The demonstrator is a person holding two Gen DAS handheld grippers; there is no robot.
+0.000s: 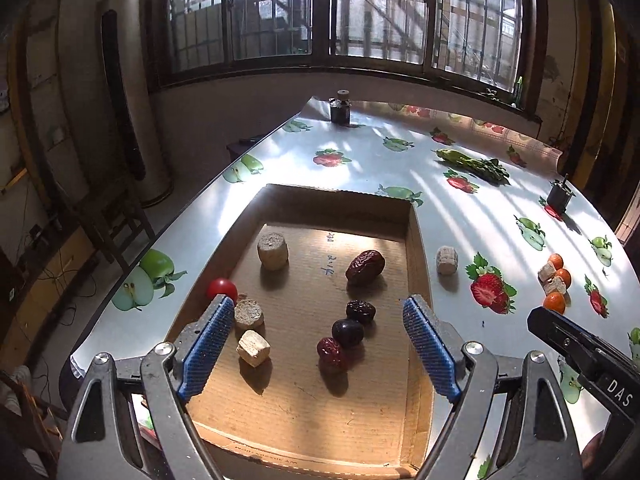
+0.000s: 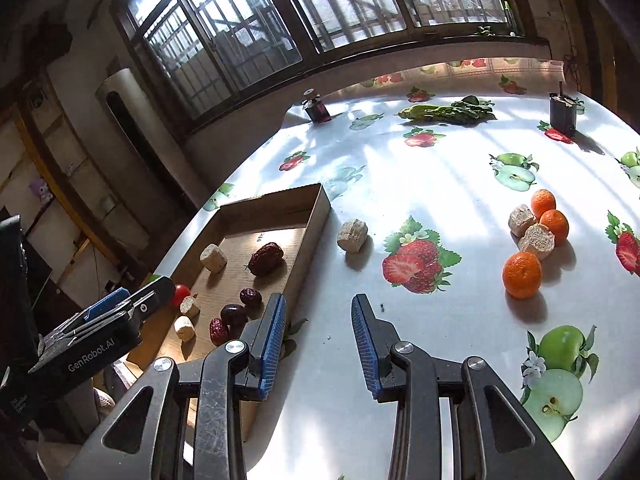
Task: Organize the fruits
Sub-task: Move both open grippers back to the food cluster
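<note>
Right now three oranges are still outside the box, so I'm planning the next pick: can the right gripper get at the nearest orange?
Probably yes: the right gripper is open and empty, and only bare tablecloth lies between it and the nearest orange.

- Daylight came through the barred window (image 1: 340, 12) behind the table (image 1: 400, 168), strong and blown out at the panes.
- Bar shadows striped the glossy tablecloth (image 2: 440, 168), which showed white glare in broad patches.
- The oranges (image 2: 522, 274) and the dates in the cardboard tray (image 1: 416, 240) cast short, soft-edged shadows toward the camera.
- The room's left side stayed dim, detail lost in the dark.
- Both fisheye views bowed straight lines and blackened at the corners.
- Focus was sharp throughout, with no motion blur visible.
</note>
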